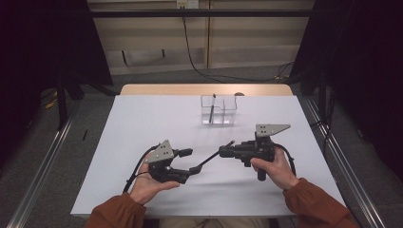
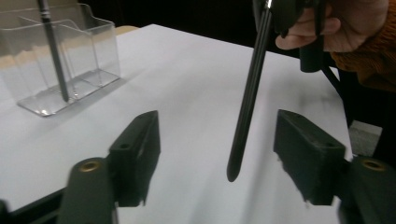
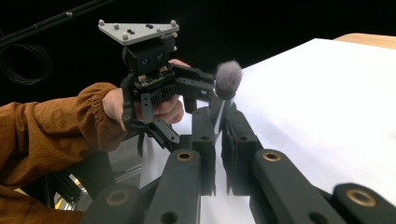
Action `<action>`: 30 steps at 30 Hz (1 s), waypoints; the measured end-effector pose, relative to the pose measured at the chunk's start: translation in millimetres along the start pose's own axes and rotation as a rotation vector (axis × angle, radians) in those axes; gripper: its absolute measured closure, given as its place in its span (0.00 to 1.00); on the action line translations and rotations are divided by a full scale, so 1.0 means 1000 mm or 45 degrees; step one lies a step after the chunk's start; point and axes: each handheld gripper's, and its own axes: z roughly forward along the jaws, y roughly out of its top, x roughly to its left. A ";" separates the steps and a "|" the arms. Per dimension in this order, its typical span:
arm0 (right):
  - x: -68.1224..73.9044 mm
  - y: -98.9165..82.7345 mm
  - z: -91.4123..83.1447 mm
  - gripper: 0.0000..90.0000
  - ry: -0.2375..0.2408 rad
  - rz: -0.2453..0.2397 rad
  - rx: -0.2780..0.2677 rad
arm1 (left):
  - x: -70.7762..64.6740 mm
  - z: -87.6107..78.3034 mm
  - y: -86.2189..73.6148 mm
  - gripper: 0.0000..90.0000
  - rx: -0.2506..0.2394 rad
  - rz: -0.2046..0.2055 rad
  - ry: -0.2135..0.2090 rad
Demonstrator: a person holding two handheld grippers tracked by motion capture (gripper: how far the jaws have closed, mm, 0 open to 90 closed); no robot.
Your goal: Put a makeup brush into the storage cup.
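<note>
Two grippers at lower centre of high view, facing each other. Right gripper (image 1: 223, 152) clenched on brush (image 1: 209, 159), handle end offered toward left gripper (image 1: 190, 161), apparently for handover. Left jaws released wide, flanking handle without touching. Clear organiser (image 1: 218, 110) at upper centre of desk (image 1: 142, 118), holding one pen (image 1: 212, 105). Nothing between.

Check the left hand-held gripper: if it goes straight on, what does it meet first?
Likely the black brush handle, which hangs between the open left hand-held gripper's jaws, gripped by the right hand-held gripper. Depth is unclear; it may already sit between them.
</note>
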 end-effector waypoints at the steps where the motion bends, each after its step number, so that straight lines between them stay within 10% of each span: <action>1: 0.000 0.000 0.000 0.94 -0.009 -0.008 0.003 | 0.000 -0.001 0.000 0.28 -0.001 0.012 0.016; 15: -0.003 0.003 -0.008 0.94 -0.039 -0.012 -0.006 | 0.003 -0.022 0.004 0.06 -0.045 -0.061 0.109; 30: -0.005 0.003 -0.014 0.94 -0.078 -0.011 0.003 | 0.005 -0.047 0.002 0.03 -0.091 -0.028 0.208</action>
